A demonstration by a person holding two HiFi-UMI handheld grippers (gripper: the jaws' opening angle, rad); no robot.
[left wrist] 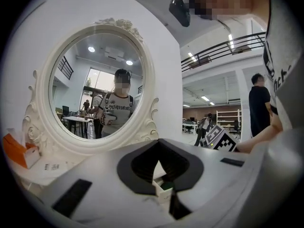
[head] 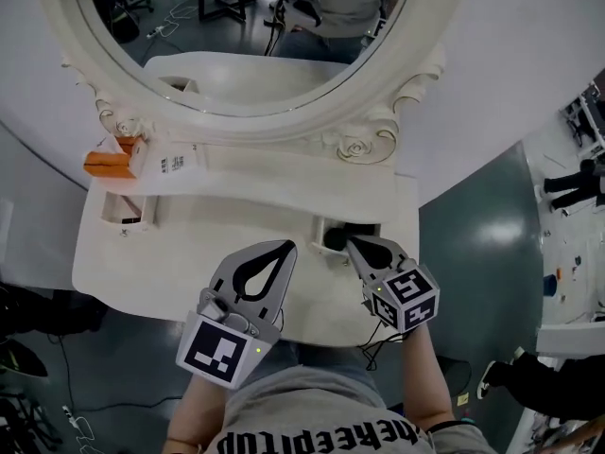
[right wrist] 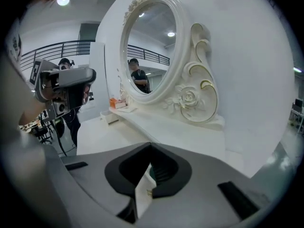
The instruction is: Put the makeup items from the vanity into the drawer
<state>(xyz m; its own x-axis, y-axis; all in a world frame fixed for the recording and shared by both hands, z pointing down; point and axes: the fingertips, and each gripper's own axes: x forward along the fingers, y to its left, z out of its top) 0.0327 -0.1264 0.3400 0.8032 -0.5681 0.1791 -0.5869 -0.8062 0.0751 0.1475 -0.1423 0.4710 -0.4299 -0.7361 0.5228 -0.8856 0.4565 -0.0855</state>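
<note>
On the white vanity, an orange box and a white printed box lie at the far left, under the oval mirror. A small open drawer at the right front holds a dark round item. My right gripper hovers just over that drawer, its jaws shut with nothing between the tips. In the right gripper view the gripper looks over the drawer's white edge. My left gripper is beside it, also shut and empty; its own view shows the drawer below.
A second small drawer stands open at the vanity's left. The mirror's carved frame and rose ornament rise behind the shelf. Grey floor, cables and a person's torso lie below the vanity's front edge.
</note>
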